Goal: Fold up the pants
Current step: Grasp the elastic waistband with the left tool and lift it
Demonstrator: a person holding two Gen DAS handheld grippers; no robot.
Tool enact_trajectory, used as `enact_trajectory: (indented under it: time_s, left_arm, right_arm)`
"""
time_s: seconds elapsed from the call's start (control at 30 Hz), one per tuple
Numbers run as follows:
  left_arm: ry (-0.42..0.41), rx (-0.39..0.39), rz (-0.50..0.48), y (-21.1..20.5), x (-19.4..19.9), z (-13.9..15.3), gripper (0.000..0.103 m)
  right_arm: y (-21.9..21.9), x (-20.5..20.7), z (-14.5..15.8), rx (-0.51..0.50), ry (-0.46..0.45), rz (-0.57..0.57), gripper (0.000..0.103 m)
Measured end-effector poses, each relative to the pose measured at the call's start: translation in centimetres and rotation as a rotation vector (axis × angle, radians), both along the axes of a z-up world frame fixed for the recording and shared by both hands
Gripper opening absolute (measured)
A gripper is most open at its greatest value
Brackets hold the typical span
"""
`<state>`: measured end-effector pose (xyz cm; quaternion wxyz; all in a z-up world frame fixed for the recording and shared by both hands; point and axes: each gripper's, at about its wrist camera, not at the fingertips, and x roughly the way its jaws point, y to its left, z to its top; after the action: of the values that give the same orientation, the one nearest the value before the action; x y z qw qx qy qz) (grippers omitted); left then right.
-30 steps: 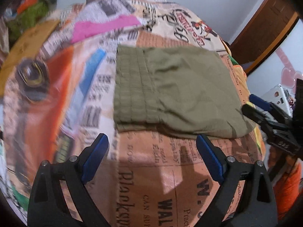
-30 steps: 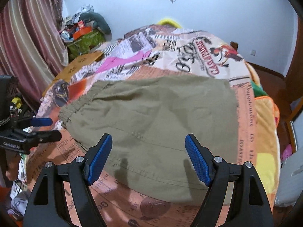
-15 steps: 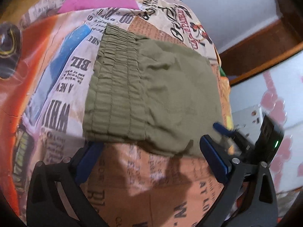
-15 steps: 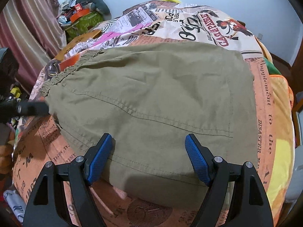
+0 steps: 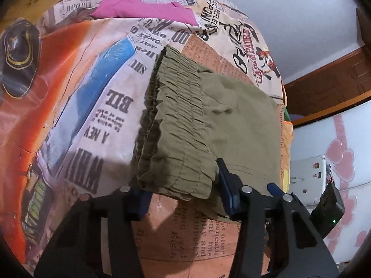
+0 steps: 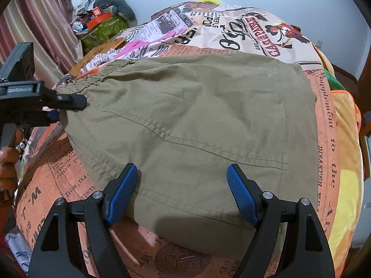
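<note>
Olive pants (image 6: 197,125) lie folded flat on a newsprint-patterned bedspread (image 5: 97,106), gathered waistband (image 5: 176,125) at the left. The left gripper (image 5: 183,194) sits at the near waistband corner, its jaws closing with that corner between them (whether the pads press yet, I cannot tell). The right gripper (image 6: 183,192) rests at the near hem, jaws spread wide with fabric between the blue pads (image 6: 241,197), nothing pinched. A pink cloth (image 5: 143,9) lies far left.
</note>
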<state>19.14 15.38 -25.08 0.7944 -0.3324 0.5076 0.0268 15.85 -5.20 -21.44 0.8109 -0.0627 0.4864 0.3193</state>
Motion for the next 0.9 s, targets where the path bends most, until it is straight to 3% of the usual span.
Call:
enact_trajectory:
  time_s: [0.2, 0.37, 0.57, 0.73, 0.9]
  left_arm:
    - [-0.042, 0.173, -0.027, -1.6, -0.3, 1.1, 0.035]
    - [-0.073, 0.312, -0.041, -2.0, -1.2, 2.6, 0.034]
    - [-0.074, 0.472, 0.036, -0.1, -3.4, 3.4, 0.034]
    - [-0.056, 0.595, 0.088, 1.4, -5.3, 3.8, 0.034]
    - [-0.117, 0.669, 0.074, 0.6, -5.9, 5.8, 0.033]
  right_arm:
    - [0.0, -0.1, 0.3, 0.000, -0.004, -0.003, 0.076]
    - [-0.1, -0.4, 0.7, 0.017, 0.004, -0.014, 0.076]
    - [-0.2, -1.3, 1.3, 0.089, 0.026, 0.000, 0.076]
    - [-0.4, -2.1, 1.5, 0.081, 0.014, -0.006, 0.075]
    - [-2.2, -2.2, 1.7, 0.070, -0.001, -0.057, 0.075]
